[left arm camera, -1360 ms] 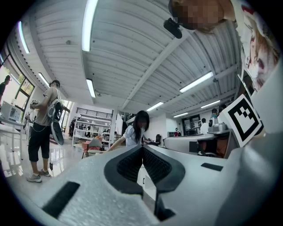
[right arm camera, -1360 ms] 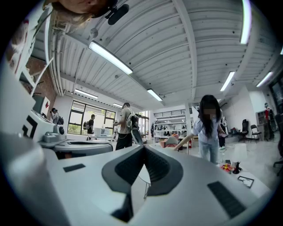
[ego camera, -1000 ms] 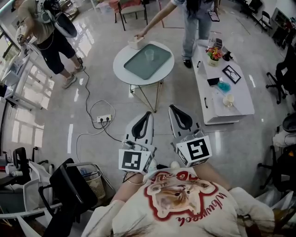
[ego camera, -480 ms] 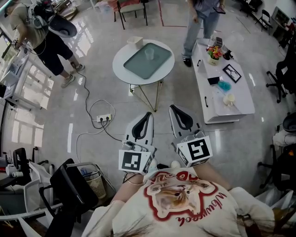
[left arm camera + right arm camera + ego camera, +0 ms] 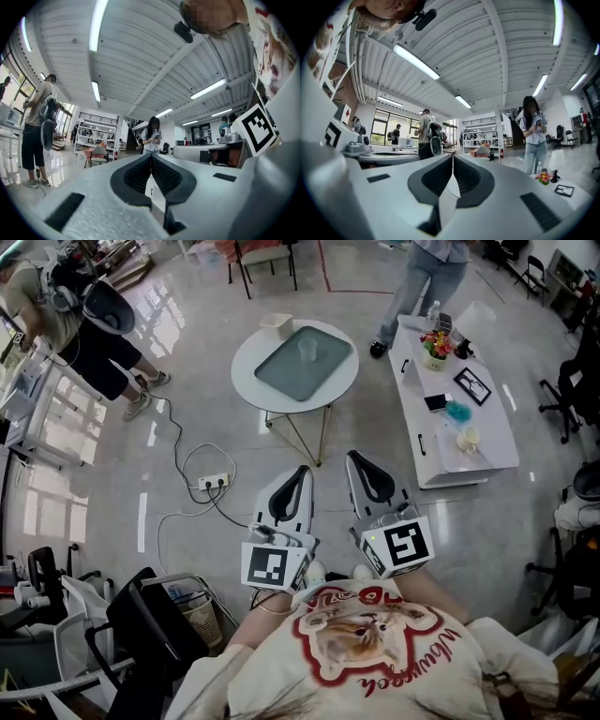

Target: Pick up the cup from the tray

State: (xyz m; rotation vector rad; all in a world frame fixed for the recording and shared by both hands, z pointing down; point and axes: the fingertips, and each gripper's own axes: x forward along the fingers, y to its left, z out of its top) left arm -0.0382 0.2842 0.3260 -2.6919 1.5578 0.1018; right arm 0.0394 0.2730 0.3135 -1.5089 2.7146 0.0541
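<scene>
Head view: clear plastic cup [image 5: 307, 350] stands upright inside the grey-green rectangular tray [image 5: 281, 382] on the round white side table [image 5: 246, 371], well ahead of both tools and untouched, so the pick is not yet started. The left gripper [image 5: 300, 469] and right gripper [image 5: 351, 456] sit side by side close to the operator's chest, noses toward that table; reads as a ready pose before the approach. Left gripper view: jaws pressed together pad to pad, nothing between them. It aims level across the room, hence no cup in frame, only ceiling, shelving and a standing person [image 5: 152, 136]. Right gripper view: same story, jaws closed on each other, empty, looking over the room rather than down at the tray. Both need opening before the reach.
</scene>
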